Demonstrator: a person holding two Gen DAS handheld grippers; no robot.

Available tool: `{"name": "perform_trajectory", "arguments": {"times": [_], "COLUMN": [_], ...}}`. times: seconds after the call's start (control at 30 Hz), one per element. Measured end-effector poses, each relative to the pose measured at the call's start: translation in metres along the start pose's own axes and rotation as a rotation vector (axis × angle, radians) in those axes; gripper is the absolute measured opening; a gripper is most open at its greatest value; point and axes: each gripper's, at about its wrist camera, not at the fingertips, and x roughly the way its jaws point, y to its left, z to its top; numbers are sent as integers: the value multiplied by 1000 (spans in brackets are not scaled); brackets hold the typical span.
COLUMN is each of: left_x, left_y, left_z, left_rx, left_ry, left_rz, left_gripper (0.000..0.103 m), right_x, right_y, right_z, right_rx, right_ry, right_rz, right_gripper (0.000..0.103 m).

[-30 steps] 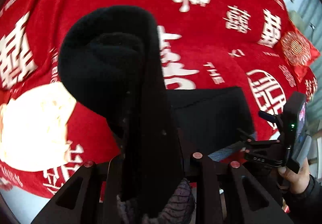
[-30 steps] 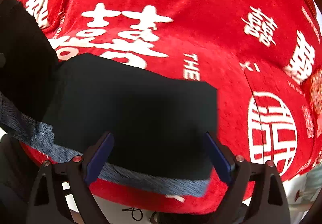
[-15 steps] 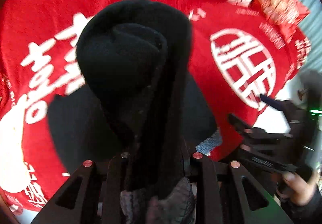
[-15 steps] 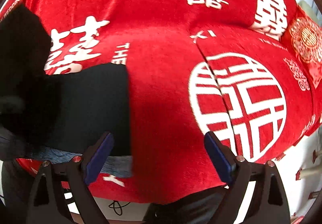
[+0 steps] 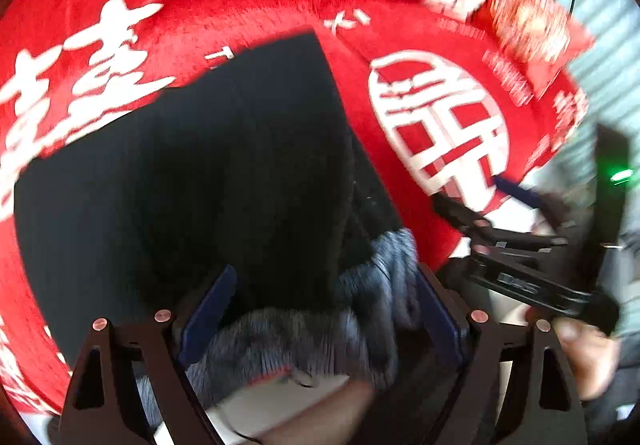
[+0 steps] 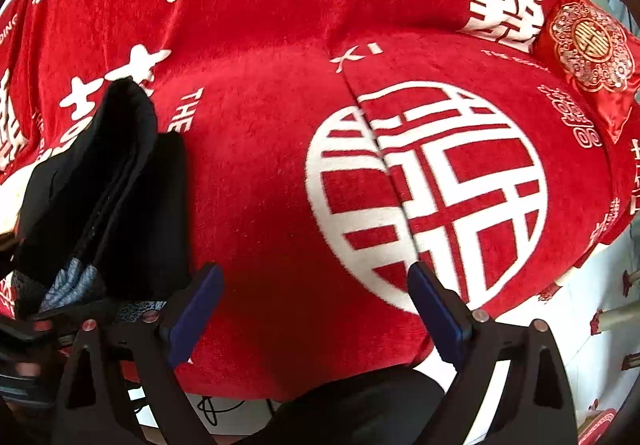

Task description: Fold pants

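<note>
Lying folded on the red blanket, black pants, grey lining end between opening left gripper; right gripper wide, empty.

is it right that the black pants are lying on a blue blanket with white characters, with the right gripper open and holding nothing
Not quite: the plush blanket is red, not blue, as the right wrist view shows. The rest holds: the black pants lie on it, and the right gripper is open and holding nothing.
</note>
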Motion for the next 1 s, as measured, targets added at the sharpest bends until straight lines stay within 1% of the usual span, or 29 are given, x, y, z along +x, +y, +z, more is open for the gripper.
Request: {"name": "perform_trajectory", "arguments": {"times": [0.03,0.07,0.13,0.17,0.2,0.23,0.3,0.33,0.37,0.4,0.47,0.5,0.53,0.57,0.6,0.63,0.67,0.7,0.8,0.87,0.9,0.97,1.0], "left_x": [-14,-24,-42,-48,-53,-55,-54,-50,-43,-36,-21,-17,-12,-10,-8,-9,-12,-18,-32,-42,-43,-36,-25], "left_y": [8,16,38,48,63,77,108,120,132,145,157,161,166,168,172,173,173,170,159,153,148,143,142], "left_z": [-3,-5,-8,-10,-12,-14,-21,-25,-29,-37,-45,-49,-53,-55,-60,-62,-63,-65,-69,-73,-77,-77,-74], "left_rx": [-27,-43,-68,-80,-106,-132,-210,-237,-272,-294,-307,-307,-316,-329,-348,-355,-352,-340,-284,-267,-257,-240,-228], "left_ry": [-25,-45,-91,-106,-119,-123,-122,-113,-87,-69,-39,-32,-29,-26,-19,-26,-30,-39,-70,-99,-107,-92,-66], "left_rz": [-25,-29,18,58,98,122,146,140,128,126,133,137,142,123,103,96,99,113,158,141,121,131,154], "left_gripper": [88,88,88,88,88,88,88,88,88,88,88,98,103,103,103,103,103,103,103,103,103,103,103], "right_x": [-3,-7,-17,-22,-27,-31,-38,-39,-40,-38,-32,-22,-7,14,28,40,43,40,25,13,7,8,19], "right_y": [0,1,9,17,27,41,71,84,96,112,132,141,148,153,154,155,156,156,146,133,124,117,118], "right_z": [1,3,7,9,12,14,19,21,22,25,28,30,31,31,30,28,27,26,21,12,1,-14,-25], "right_rx": [2,5,0,-13,-34,-67,-149,-184,-219,-258,-307,-328,-341,-351,-358,-370,-387,-398,-374,-353,-344,-363,-396], "right_ry": [-2,-10,-32,-48,-57,-69,-98,-114,-130,-145,-145,-120,-78,-12,27,52,40,40,56,43,33,49,89], "right_rz": [4,14,70,109,143,167,200,219,245,287,365,415,433,413,386,331,277,262,265,263,260,243,208], "right_gripper": [95,95,95,95,96,96,96,96,96,96,96,96,97,98,98,99,103,103,103,103,103,103,103]}}
